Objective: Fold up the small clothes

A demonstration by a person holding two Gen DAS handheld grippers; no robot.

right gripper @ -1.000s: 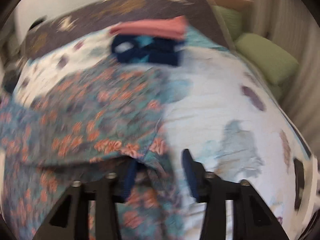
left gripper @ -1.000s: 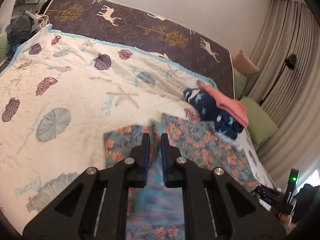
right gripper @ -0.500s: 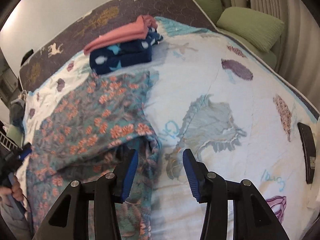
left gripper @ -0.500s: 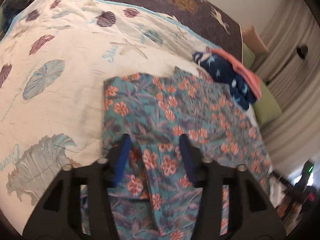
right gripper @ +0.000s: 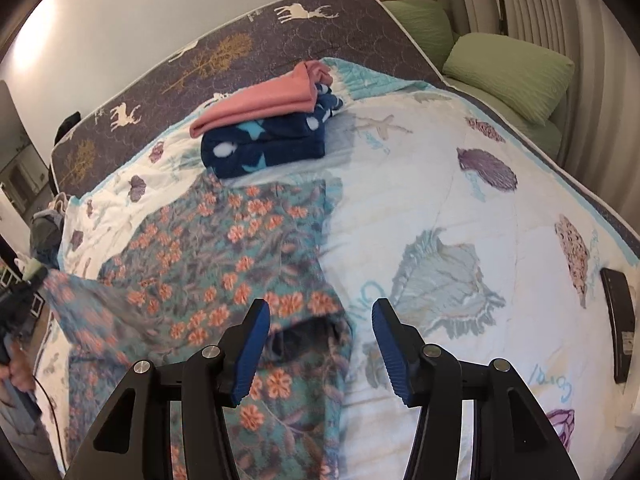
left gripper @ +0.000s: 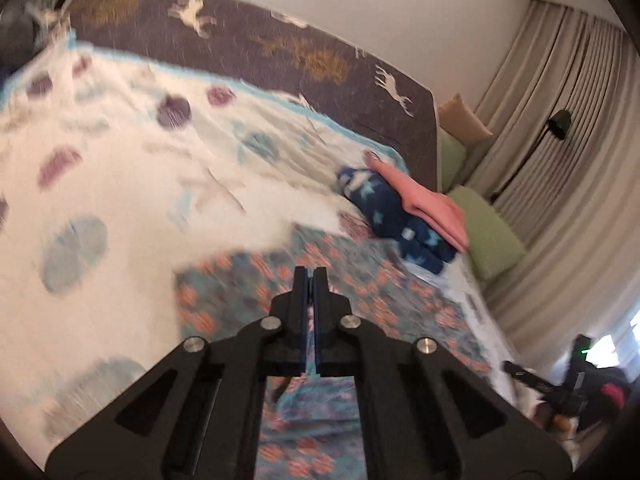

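two black grippers work over a teal cotton garment printed with orange flowers, spread flat on the white shell-patterned quilt. the left gripper has its blue pads pressed nearly together, and i cannot tell whether cloth sits between them; one corner of the garment rises toward it at the far left of the right wrist view. the right gripper hangs wide apart above the garment's right edge. beyond lies a folded navy star-print fleece with a folded salmon-pink cloth on top.
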